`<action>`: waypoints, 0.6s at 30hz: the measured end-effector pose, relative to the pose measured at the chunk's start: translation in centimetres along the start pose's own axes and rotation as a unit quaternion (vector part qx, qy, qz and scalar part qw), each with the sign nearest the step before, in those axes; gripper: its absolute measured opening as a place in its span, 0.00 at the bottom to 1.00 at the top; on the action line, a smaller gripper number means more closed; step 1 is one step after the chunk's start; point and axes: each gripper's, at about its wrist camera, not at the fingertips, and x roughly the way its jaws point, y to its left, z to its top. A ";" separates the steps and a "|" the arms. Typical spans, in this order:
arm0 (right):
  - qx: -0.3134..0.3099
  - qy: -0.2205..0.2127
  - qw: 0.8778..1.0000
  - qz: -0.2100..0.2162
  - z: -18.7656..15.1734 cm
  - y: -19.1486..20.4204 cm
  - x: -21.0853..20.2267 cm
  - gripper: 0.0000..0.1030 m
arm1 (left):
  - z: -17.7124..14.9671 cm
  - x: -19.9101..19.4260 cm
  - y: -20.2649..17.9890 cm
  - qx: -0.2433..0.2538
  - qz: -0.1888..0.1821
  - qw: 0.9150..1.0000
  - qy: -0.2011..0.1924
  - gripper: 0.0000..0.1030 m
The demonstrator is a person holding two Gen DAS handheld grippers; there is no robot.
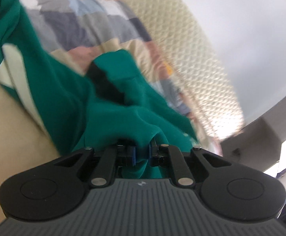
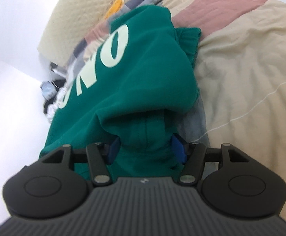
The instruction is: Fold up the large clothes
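- The left gripper [image 1: 142,154] has its fingers narrow, pinched on a thin fold of the green hoodie [image 1: 111,106] low in the frame's middle. The bite looks small; if the cloth is pulled taut, I judge it could slide out from between the blue pads.
- The right gripper [image 2: 145,150] holds a thick bunched roll of the hoodie [image 2: 143,74], fingers about half apart with a pad pressed against each side. A bundle that fat may be held only by its outer layers, so inner folds could sag free.
- With the two grips on different parts, pulling them apart unevenly would likely twist the garment instead of spreading it flat.
- Both views are blurred and tilted, so exactly which edge or hem each gripper has is unclear; a wrong corner would give a crooked fold.
- The hoodie lies partly raised over the bed [image 2: 251,68], on a patchwork quilt [image 1: 87,19]. In the right view it fills the centre, running from the fingers at the bottom up toward the top middle.
- That is its long axis there: bottom to top, leaning slightly left. The pale lettering [image 2: 111,49] runs along it, on the left half.
- In the left view the cloth runs from lower middle toward the upper left corner.
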 end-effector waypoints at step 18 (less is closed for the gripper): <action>-0.056 0.061 0.994 -0.077 -0.5 0.8 3.7 0.70 | -7.7 5.0 -0.7 0.005 -0.012 0.988 0.153 0.78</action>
